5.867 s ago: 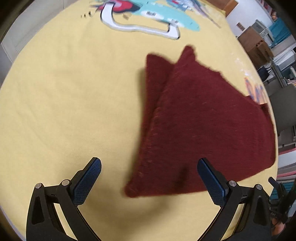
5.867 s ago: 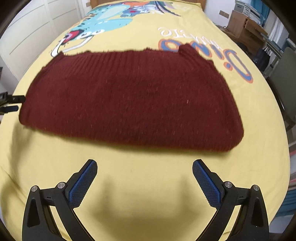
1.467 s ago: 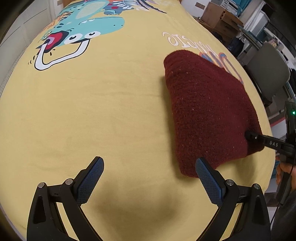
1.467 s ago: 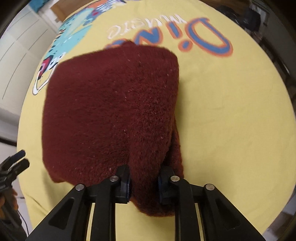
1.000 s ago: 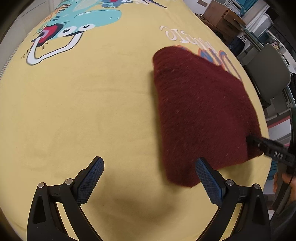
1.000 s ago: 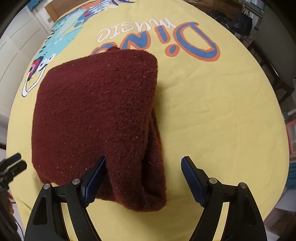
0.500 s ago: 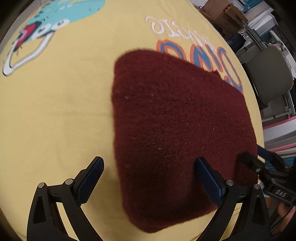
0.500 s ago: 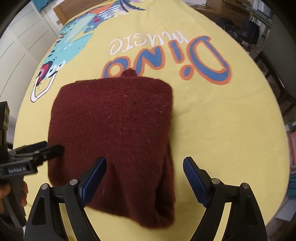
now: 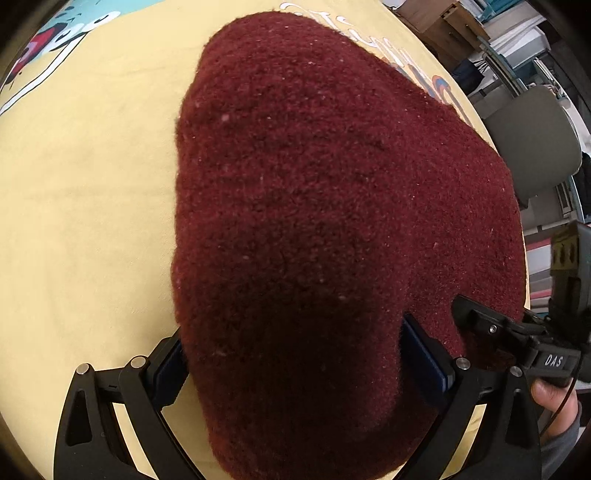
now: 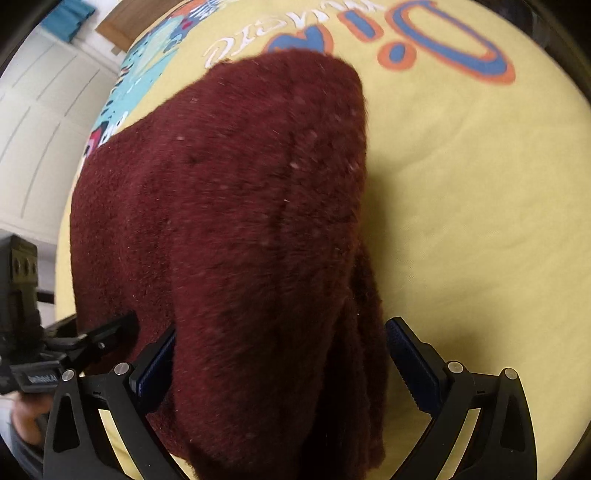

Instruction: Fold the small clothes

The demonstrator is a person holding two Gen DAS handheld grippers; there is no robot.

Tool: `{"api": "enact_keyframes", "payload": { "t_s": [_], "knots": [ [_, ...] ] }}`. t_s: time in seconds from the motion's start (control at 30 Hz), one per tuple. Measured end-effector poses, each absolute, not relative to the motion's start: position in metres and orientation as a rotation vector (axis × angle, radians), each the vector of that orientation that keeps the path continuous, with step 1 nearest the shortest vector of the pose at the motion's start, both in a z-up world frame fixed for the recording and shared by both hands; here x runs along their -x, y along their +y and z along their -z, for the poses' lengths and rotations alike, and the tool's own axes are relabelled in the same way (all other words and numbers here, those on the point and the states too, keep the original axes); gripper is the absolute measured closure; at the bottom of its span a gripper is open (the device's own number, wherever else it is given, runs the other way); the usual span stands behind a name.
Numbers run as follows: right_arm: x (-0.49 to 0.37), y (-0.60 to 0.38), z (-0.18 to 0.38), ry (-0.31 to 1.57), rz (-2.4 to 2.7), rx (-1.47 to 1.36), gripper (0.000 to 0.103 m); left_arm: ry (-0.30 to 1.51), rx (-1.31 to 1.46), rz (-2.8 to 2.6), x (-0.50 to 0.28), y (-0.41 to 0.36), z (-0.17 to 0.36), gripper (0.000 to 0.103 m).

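A folded dark red knit sweater [image 9: 314, 184] lies on the yellow bed sheet [image 9: 92, 221] and fills most of both views. My left gripper [image 9: 295, 362] is low over its near end, open, with the fabric bulging up between the wide blue pads. My right gripper [image 10: 282, 365] straddles the sweater [image 10: 221, 203] from the other side. Its jaws are opening, fabric lies between them, and the right pad stands off the cloth. One of the right gripper's fingers [image 9: 480, 321] rests on the sweater's edge in the left wrist view.
The sheet [image 10: 461, 221] carries a dinosaur print [image 10: 147, 74] and orange-blue lettering [image 10: 443, 55]. A grey chair [image 9: 532, 147] and wooden furniture [image 9: 436, 22] stand past the bed's right edge. White cupboard doors [image 10: 37, 129] are on the other side. A person's hand [image 9: 550, 391] holds the right gripper.
The right gripper let go of the sweater's fold and spread wide. Both grippers then came down close over the sweater, which now bulges between each pair of jaws.
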State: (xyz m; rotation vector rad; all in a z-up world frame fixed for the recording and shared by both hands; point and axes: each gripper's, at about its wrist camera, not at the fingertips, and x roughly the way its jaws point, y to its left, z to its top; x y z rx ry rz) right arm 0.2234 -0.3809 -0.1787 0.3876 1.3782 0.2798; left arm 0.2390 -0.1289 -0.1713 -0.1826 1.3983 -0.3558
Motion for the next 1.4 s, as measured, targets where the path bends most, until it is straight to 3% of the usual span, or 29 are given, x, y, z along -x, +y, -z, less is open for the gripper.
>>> {"api": "enact_keyframes", "payload": {
  "t_s": [0.1, 0.2, 0.23, 0.4, 0.5, 0.9, 1.1, 1.27, 1.4],
  "knots": [
    [-0.226, -0.38, 0.184, 1.387, -0.298, -0.409, 0.002, 1.385, 0.176, 0.368, -0.238, -0.129, 0.17, 0.008],
    [-0.226, -0.378, 0.181, 1.378, -0.331, -0.449, 0.022, 1.371, 0.165, 0.383, -0.235, -0.128, 0.168, 0.017],
    [-0.226, -0.377, 0.179, 1.372, -0.355, -0.475, 0.035, 1.367, 0.169, 0.392, -0.235, -0.127, 0.167, 0.022],
    [-0.223, -0.371, 0.169, 1.36, -0.357, -0.475, 0.051, 1.347, 0.157, 0.459, -0.227, -0.122, 0.155, 0.051],
    [-0.215, -0.368, 0.151, 1.326, -0.341, -0.445, 0.058, 1.321, 0.106, 0.492, -0.224, -0.124, 0.137, 0.057],
    [-0.203, -0.303, 0.052, 1.176, -0.434, -0.349, 0.06, 1.181, 0.112, 0.505, -0.205, -0.044, 0.06, 0.058],
    [-0.207, -0.258, 0.07, 1.215, -0.468, -0.334, 0.06, 1.204, 0.119, 0.442, -0.185, 0.003, 0.083, 0.057],
    [-0.206, -0.23, 0.116, 1.307, -0.442, -0.319, 0.058, 1.276, 0.162, 0.413, -0.172, 0.026, 0.126, 0.055],
    [-0.205, -0.227, 0.134, 1.328, -0.409, -0.29, 0.05, 1.279, 0.19, 0.395, -0.163, 0.041, 0.138, 0.039]
  ]
}}
